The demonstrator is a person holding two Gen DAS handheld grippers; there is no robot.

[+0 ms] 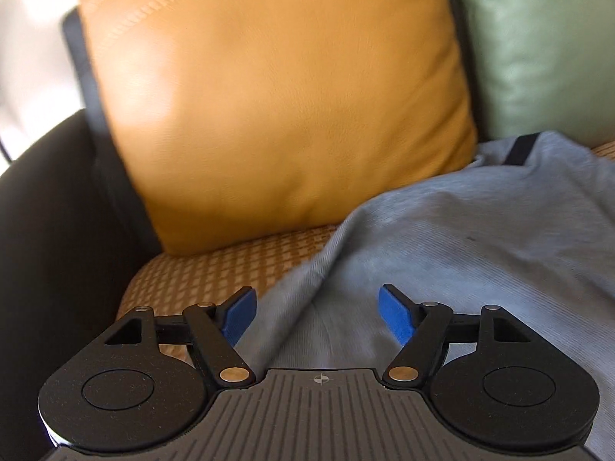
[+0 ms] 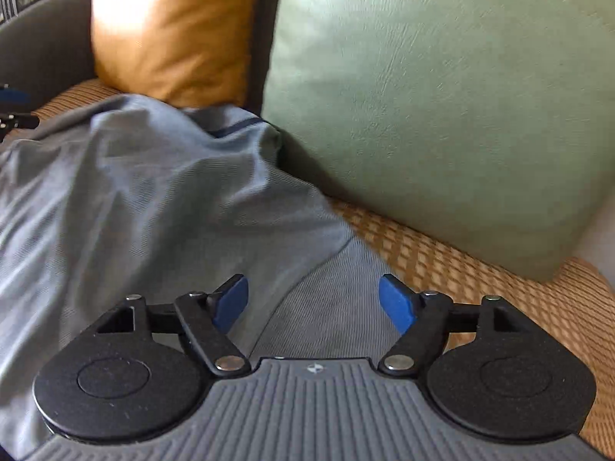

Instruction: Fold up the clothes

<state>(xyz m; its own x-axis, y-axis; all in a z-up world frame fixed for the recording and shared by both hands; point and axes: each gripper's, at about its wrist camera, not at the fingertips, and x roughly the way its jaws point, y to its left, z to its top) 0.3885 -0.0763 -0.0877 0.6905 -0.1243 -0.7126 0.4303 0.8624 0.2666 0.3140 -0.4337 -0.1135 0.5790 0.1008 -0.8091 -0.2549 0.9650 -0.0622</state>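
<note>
A grey-blue garment (image 1: 461,238) with a dark collar band (image 1: 519,151) lies rumpled on a woven sofa seat (image 1: 230,265). My left gripper (image 1: 317,317) hovers over its left edge, blue pads (image 1: 240,317) wide apart and nothing between them. In the right wrist view the same garment (image 2: 153,199) spreads to the left, its dark band (image 2: 234,128) near the cushions. My right gripper (image 2: 313,303) stands open above the garment's right edge, where cloth meets the seat (image 2: 442,265). A bit of the left gripper shows at the far left edge of that view.
An orange leather cushion (image 1: 276,107) and a pale green cushion (image 1: 538,50) lean against the sofa back. The dark armrest (image 1: 50,230) rises on the left. In the right wrist view the green cushion (image 2: 442,96) stands close behind the garment, the orange cushion (image 2: 173,30) further left.
</note>
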